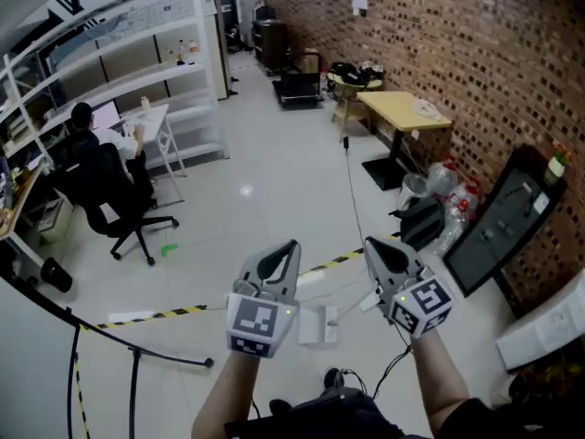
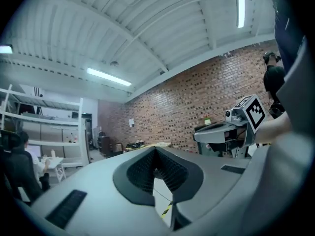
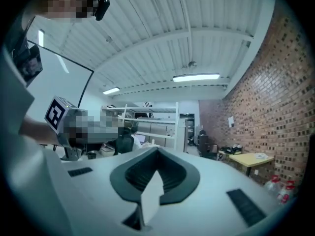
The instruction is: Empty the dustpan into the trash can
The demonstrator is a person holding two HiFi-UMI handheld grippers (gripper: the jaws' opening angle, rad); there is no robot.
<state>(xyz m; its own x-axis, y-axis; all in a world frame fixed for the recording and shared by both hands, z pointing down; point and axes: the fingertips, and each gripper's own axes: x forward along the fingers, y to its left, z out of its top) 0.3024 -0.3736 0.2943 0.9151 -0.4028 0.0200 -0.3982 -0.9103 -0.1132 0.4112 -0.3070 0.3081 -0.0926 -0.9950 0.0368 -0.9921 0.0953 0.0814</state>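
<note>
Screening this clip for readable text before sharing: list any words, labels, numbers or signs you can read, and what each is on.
No text reads clearly in any view.
Paper sheet on the brick wall: print too small.
Left marker cube and right marker cube: black-and-white square patterns, no letters.
Plastic bottles by the wall: nothing legible.
Floor tape: yellow-black stripes, no wording.

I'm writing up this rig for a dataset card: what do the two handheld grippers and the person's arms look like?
The left gripper and right gripper share pale grey tapering shells with dark ribbed pads. Each carries a cube with black-and-white square markers and a small green light. No sleeves cover the forearms; dark clothing shows below.
</note>
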